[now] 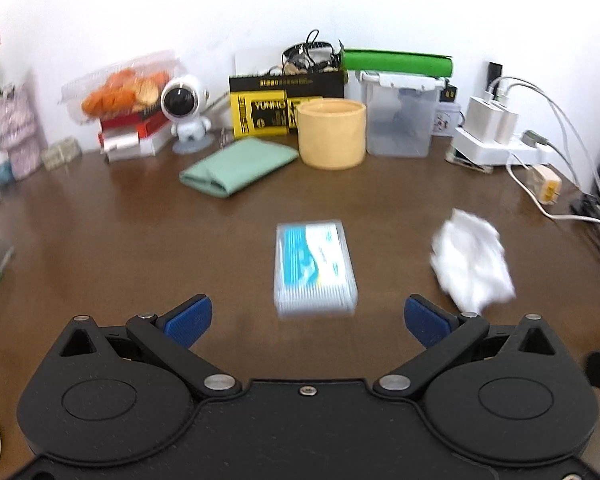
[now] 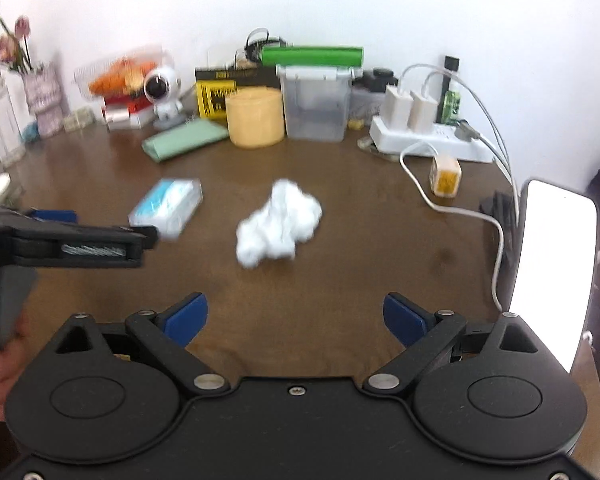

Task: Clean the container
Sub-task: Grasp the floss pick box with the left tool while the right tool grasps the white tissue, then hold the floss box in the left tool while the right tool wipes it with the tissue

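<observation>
We hold the left gripper (image 1: 307, 317) low over the brown table (image 1: 120, 240) with its blue pads spread wide and nothing between them; the right gripper (image 2: 295, 317) is likewise spread wide and holds nothing. From the left wrist view, the clear box of cotton swabs (image 1: 315, 269) lies flat on the table at twelve o'clock, just beyond the gap between the pads and touching neither. The crumpled white tissue (image 1: 471, 258) lies at two o'clock from that box, apart from it. From the right wrist view, the tissue sits at twelve o'clock ahead of the open pads, with the swab box at ten o'clock and the left gripper's black body reaching toward it from nine o'clock. The yellow round container (image 1: 332, 133) stands upright at the far edge of the table, at twelve o'clock in both views, well apart from both tools. Just beside it at three o'clock stands a clear plastic bin with a white lid (image 1: 400, 116), and at nine o'clock lies a folded green cloth (image 1: 238, 167), whose corner nears the container's base; we cannot tell whether they touch. Both views are somewhat blurred.
</observation>
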`<state>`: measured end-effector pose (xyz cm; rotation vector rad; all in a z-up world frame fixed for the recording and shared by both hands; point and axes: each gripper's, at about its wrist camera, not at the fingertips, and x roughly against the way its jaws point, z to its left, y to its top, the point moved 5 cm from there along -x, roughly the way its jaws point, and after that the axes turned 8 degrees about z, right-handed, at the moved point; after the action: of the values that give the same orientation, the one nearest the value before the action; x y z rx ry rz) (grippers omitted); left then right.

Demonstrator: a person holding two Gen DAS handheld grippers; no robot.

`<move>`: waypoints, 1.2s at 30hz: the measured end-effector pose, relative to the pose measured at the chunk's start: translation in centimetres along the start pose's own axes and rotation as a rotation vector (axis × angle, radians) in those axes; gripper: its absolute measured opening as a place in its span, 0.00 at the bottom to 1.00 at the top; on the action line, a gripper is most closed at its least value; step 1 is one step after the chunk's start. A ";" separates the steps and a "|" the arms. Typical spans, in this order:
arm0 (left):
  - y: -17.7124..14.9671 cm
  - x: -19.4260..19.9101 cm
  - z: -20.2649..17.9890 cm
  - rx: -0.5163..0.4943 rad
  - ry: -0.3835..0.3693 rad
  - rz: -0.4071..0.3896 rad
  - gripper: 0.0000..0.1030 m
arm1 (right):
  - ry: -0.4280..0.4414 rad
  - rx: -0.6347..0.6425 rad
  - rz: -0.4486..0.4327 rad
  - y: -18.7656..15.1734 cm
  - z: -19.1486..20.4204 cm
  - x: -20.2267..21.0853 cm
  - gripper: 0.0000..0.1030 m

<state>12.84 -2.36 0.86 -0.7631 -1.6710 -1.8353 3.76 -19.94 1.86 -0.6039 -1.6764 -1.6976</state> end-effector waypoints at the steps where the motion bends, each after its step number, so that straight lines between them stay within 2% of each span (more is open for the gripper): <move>1: 0.6 -0.8 -0.1 0.000 0.001 0.001 1.00 | 0.002 0.001 -0.006 0.7 -0.2 0.1 0.94; 6: 2.8 -4.8 -0.1 -0.011 0.018 0.020 1.00 | -0.023 0.084 -0.072 5.0 -0.8 -0.1 0.94; 9: 3.2 -6.7 0.4 0.007 0.001 0.061 1.00 | -0.005 0.145 -0.035 7.4 -0.9 -2.3 0.92; 11: 3.1 -7.3 0.8 0.011 0.007 0.066 0.95 | 0.024 0.166 0.017 8.6 -0.8 -4.4 0.88; 12: 3.1 -7.5 0.9 0.018 -0.012 0.069 0.83 | 0.040 0.175 0.043 9.0 -0.7 -5.6 0.87; 13: 3.0 -7.8 1.0 0.023 -0.033 0.084 0.65 | 0.056 0.183 0.070 9.5 -0.6 -6.7 0.85; 14: 2.9 -7.9 1.0 0.024 -0.048 0.087 0.55 | 0.063 0.182 0.102 9.8 -0.4 -7.9 0.84; 17: 2.2 -7.6 0.5 -0.035 -0.107 0.083 0.54 | 0.089 0.168 0.171 10.0 -0.1 -11.2 0.68; 19: 1.6 -6.9 0.1 -0.094 -0.148 0.073 0.54 | 0.092 0.161 0.222 9.6 0.1 -13.0 0.43; 21: 0.9 -5.9 -0.3 -0.153 -0.187 0.061 0.54 | 0.107 0.171 0.262 9.0 0.6 -14.3 0.36; 22: 0.4 -5.3 -0.5 -0.182 -0.215 0.056 0.54 | 0.105 0.183 0.263 8.7 0.8 -14.5 0.36; 23: -0.1 -4.6 -0.8 -0.213 -0.243 0.050 0.54 | 0.105 0.181 0.258 8.7 0.8 -14.4 0.35; 25: -1.6 -2.9 -1.7 -0.290 -0.311 0.024 0.54 | 0.101 0.179 0.247 8.6 0.7 -13.9 0.06; 28: -4.8 -0.5 -4.3 -0.435 -0.398 -0.001 0.54 | 0.132 0.188 0.174 7.7 0.2 -10.0 0.06; 31: -7.0 1.8 -6.7 -0.505 -0.553 -0.023 0.54 | 0.214 0.226 0.122 5.5 0.3 -4.8 0.06; 35: -10.1 4.9 -10.4 -0.683 -0.677 -0.074 0.56 | 0.292 0.314 0.150 -0.2 0.7 0.8 0.06; 36: -10.6 5.1 -11.0 -0.715 -0.672 -0.076 0.59 | 0.297 0.318 0.166 -1.0 0.6 1.4 0.06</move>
<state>1.07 -12.44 -3.58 -1.7905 -1.3612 -2.4297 2.01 -19.54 2.18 -0.3121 -1.5881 -1.2962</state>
